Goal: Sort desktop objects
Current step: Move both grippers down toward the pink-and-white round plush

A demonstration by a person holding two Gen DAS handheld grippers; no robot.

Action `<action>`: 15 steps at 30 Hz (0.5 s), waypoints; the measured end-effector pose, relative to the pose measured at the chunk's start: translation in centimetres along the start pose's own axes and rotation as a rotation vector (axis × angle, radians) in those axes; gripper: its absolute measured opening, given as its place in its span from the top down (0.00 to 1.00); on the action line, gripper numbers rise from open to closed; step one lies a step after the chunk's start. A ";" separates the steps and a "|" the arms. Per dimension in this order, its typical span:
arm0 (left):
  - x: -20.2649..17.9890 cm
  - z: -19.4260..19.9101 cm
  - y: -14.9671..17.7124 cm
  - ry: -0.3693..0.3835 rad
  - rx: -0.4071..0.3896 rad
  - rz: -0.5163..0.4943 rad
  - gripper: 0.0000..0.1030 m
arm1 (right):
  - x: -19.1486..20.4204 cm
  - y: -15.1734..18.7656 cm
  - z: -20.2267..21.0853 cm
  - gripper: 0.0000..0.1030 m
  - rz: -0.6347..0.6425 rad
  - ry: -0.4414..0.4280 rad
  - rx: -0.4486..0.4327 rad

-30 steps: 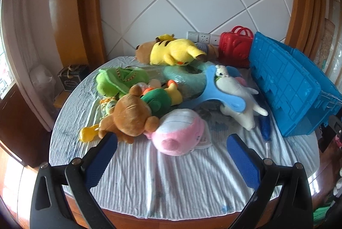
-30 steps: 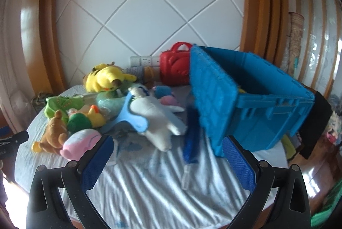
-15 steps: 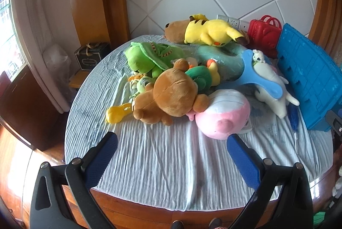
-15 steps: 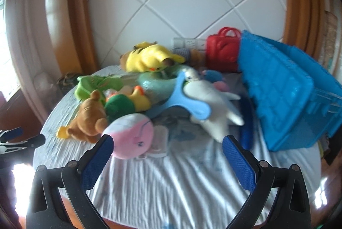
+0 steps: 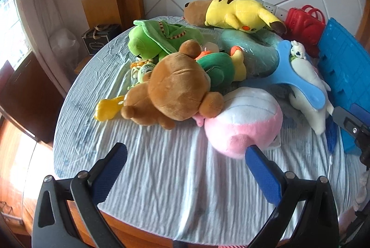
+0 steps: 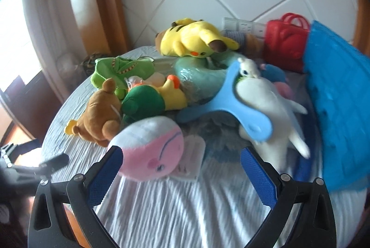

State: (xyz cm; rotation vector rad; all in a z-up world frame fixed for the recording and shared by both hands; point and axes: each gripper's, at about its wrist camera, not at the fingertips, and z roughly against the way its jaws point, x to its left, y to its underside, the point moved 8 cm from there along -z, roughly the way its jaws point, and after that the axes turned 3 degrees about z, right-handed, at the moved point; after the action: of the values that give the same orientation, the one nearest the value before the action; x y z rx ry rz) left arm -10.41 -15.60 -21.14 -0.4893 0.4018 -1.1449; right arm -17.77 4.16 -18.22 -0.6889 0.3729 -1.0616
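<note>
A heap of plush toys covers the round table. A brown bear [image 5: 175, 90] [image 6: 99, 116] lies at the near left, with a pink and white round plush [image 5: 242, 120] [image 6: 150, 146] beside it. Behind them lie a green frog [image 5: 159, 39], a green and yellow duck [image 6: 148, 102], a yellow mouse plush [image 5: 240, 12] [image 6: 194, 39] and a white and blue seal-like plush [image 5: 305, 79] [image 6: 263, 104]. My left gripper [image 5: 185, 164] hangs open just short of the bear and the pink plush. Also open and holding nothing, my right gripper [image 6: 180, 167] sits right in front of the pink plush.
A blue crate [image 5: 344, 67] [image 6: 340, 104] stands on the table's right side, with a red toy handbag [image 5: 305, 26] [image 6: 286, 44] behind it against the white tiled wall. A pale wrinkled cloth [image 5: 161, 178] covers the table. A dark box [image 5: 99, 39] sits beyond the left edge.
Both grippers have swung left and come closer to the toy heap; the bear and the pink plush now loom larger. The toys have not moved, and both grippers stay open.
</note>
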 end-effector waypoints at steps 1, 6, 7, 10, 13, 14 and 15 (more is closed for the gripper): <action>-0.7 -0.6 -0.2 -0.010 0.010 0.025 0.00 | -0.5 -0.5 -1.0 0.00 0.015 -0.023 0.015; -4.0 -3.3 -0.5 -0.023 0.043 0.148 0.00 | -2.6 -2.5 -5.5 0.00 0.109 -0.161 0.075; -4.5 -3.8 -0.3 -0.020 0.050 0.173 0.00 | -2.8 -2.7 -6.4 0.00 0.115 -0.179 0.092; -5.7 -5.3 0.9 -0.018 0.083 0.236 0.00 | -3.0 -2.9 -9.0 0.00 0.150 -0.227 0.140; -6.0 -7.2 1.9 -0.035 0.113 0.260 0.00 | -2.4 -3.0 -11.5 0.00 0.181 -0.284 0.178; -6.0 -7.5 2.0 -0.009 0.108 0.280 0.00 | -2.1 -2.9 -12.0 0.00 0.182 -0.301 0.188; -6.0 -7.7 2.0 0.013 0.100 0.296 0.00 | -1.9 -2.9 -12.8 0.00 0.183 -0.320 0.201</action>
State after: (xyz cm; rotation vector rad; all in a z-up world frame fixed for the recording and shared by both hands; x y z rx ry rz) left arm -15.19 -10.56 -28.32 -0.3220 0.4107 -0.8768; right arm -28.05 0.65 -25.73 -0.6195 0.0496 -0.7866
